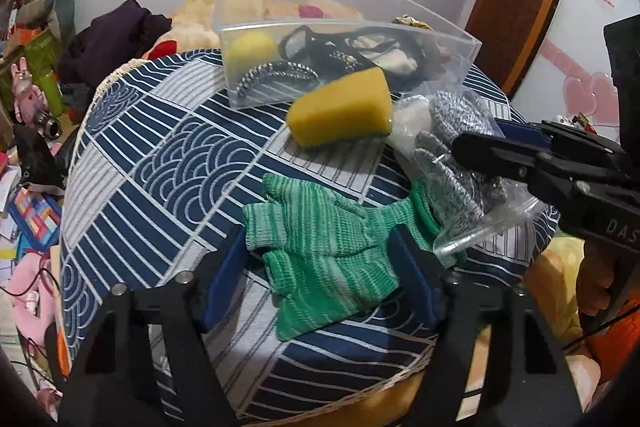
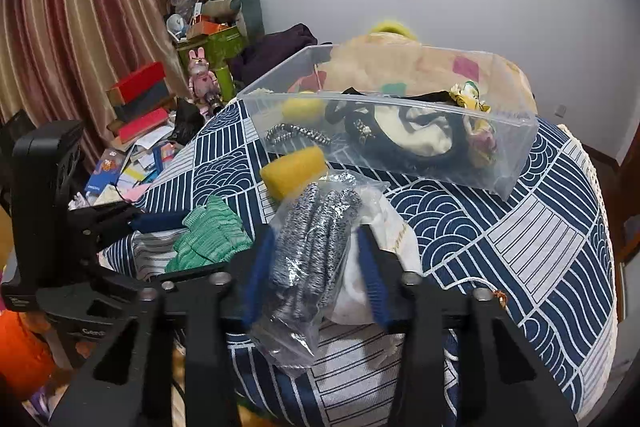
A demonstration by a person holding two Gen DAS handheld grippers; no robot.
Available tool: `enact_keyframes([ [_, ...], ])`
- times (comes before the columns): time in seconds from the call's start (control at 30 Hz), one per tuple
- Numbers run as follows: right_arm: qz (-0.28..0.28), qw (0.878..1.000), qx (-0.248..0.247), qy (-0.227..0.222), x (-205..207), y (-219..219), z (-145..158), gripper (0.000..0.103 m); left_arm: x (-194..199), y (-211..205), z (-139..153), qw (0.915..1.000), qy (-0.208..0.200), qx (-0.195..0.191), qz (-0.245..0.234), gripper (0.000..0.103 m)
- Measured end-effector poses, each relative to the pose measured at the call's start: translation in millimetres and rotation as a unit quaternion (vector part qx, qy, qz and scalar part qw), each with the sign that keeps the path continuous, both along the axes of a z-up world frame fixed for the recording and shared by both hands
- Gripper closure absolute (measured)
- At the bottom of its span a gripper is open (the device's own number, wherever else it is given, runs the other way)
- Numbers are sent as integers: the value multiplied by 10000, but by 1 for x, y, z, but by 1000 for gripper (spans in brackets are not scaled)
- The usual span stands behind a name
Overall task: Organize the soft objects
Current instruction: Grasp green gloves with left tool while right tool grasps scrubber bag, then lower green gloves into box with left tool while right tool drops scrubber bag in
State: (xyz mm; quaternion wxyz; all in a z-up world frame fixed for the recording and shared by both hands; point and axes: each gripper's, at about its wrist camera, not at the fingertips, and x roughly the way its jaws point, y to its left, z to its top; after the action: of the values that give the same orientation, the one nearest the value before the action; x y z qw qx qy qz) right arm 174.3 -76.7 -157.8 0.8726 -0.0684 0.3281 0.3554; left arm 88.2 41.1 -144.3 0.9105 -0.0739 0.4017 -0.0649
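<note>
We bring the left gripper (image 1: 320, 267), jaws spread, around the green gloves (image 1: 320, 251) on the bed (image 1: 160, 155), while the right gripper (image 2: 316, 267) brackets the bagged grey gloves (image 2: 312, 235), seemingly not yet clamped; both are bound for the clear bin (image 2: 400, 163) just behind.

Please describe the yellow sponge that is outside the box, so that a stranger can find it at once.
Start at the clear plastic box on the blue patterned cloth. Directly in front of its near wall lies the yellow sponge, between the box and the green gloves. Unlike the yellow item inside the box, it is a wedge-shaped block on the cloth.
</note>
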Motion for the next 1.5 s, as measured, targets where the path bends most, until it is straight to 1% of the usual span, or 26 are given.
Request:
enact_keyframes([
  [0.03,-3,10000,17,-19,0,-2,1,75,-1,-1,-1,10000,-20,-5,-14,38],
  [0.07,-2,10000,36,-27,-1,-3,1,77,-2,-2,-1,10000,-29,-18,-50,45],
  [0.1,4,10000,52,-30,-3,-4,2,78,-2,-3,-1,9999,-40,-41,-90,51],
  [0.13,-1,10000,93,-36,-3,-6,3,80,-4,-4,0,9999,-57,-44,-93,54],
  [0.17,-11,9999,124,-44,-5,-8,4,81,-5,-4,0,9999,-86,-38,-79,61],
  [0.2,-19,9999,156,-56,-6,-9,5,81,-7,-4,2,9999,-129,-23,-65,65],
  [0.3,-62,9995,281,-100,-9,-17,11,83,-9,-4,8,9998,-213,-21,-56,70],
  [0.4,-116,9990,405,-160,-10,-24,19,84,-12,-4,17,9995,-326,9,-39,72],
  [0.5,-178,9981,548,-207,-10,-31,26,84,-13,-1,28,9989,-457,-58,-25,72],
  [0.67,-310,9962,726,-354,-13,-41,38,85,-16,3,53,9969,-778,-77,25,72],
  [0.8,-456,9952,729,-457,-10,-46,43,85,-13,6,72,9947,-1027,-28,67,72],
  [0.93,-580,9962,537,-358,1,-44,35,84,-8,8,82,9932,-1154,-32,127,72],
  [0.97,-567,9968,489,-271,5,-42,30,82,-6,9,83,9931,-1166,-40,135,72],
  [1.07,-564,9978,337,-28,13,-39,17,81,-3,11,82,9933,-1149,-50,146,72],
  [1.13,-553,9981,284,38,13,-39,13,81,-2,12,80,9936,-1117,-38,145,72],
  [1.23,-513,9983,266,27,11,-40,14,81,-2,16,76,9942,-1061,-17,170,72],
  [1.33,-467,9985,240,-131,5,-40,20,80,-4,20,74,9943,-1040,-46,211,72],
  [1.4,-369,9989,199,-223,-1,-34,22,80,-6,22,74,9943,-1041,-46,247,72],
  [1.5,-143,9996,75,-219,-5,-23,20,80,-9,24,74,9941,-1048,-59,266,72],
])
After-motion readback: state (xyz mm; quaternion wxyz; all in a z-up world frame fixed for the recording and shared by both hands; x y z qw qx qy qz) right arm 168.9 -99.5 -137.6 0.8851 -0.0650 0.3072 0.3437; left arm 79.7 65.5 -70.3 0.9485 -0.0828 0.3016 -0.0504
